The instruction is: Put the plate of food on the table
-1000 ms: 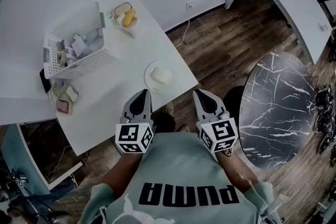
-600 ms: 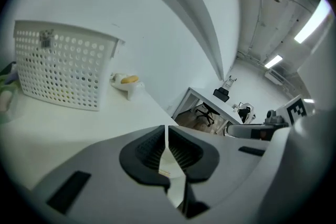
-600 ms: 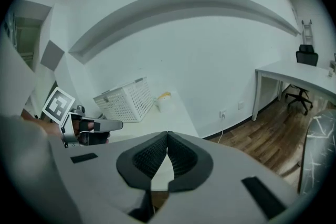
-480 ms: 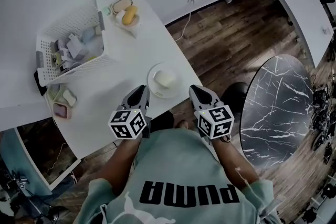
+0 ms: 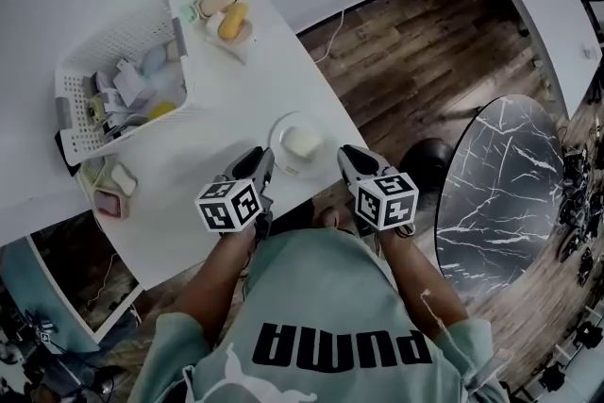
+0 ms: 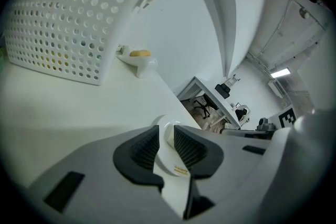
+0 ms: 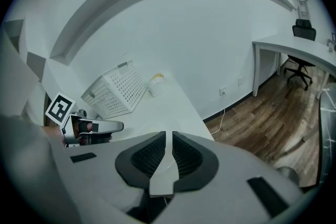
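White and round, one plate [image 5: 285,129] is lying level, face up, showing no long axis, over the table's [image 5: 236,80] near edge, carrying one pale food block [image 5: 303,143]. The left gripper [image 5: 260,163] and right gripper [image 5: 347,158] are pinching opposite rims. One basket [image 5: 113,47] and one yellow-food dish [image 5: 231,20] are sitting beyond, well apart.
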Demonstrator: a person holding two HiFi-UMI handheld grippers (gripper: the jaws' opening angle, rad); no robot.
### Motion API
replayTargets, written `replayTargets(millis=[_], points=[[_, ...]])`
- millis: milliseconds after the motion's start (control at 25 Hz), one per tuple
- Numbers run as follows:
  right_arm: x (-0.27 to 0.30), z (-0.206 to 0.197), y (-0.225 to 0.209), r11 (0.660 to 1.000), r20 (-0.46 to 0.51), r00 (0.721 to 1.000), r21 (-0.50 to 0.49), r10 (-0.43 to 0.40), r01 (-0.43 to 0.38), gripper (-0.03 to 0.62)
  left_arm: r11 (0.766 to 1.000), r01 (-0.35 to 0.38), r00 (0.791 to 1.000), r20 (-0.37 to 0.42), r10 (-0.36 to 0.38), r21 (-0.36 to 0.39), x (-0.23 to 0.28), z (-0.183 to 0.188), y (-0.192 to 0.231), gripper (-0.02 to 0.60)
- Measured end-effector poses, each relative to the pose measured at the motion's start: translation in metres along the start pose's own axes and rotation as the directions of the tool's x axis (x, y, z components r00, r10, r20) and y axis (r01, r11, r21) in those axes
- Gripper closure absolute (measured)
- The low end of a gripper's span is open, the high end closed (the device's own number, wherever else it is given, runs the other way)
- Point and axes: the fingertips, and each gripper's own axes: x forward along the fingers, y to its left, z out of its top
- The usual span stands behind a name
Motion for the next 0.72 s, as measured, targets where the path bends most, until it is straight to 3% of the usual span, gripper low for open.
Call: replayTargets(millis=[720], points=[[0.036,-0.035,-0.026,0.96,-0.132,0.991,0.278,0.021,0.017,0.549,0.998,0.034,0.99,-0.136,-0.041,-0.056,0.032,-0.014,0.021,0.495]])
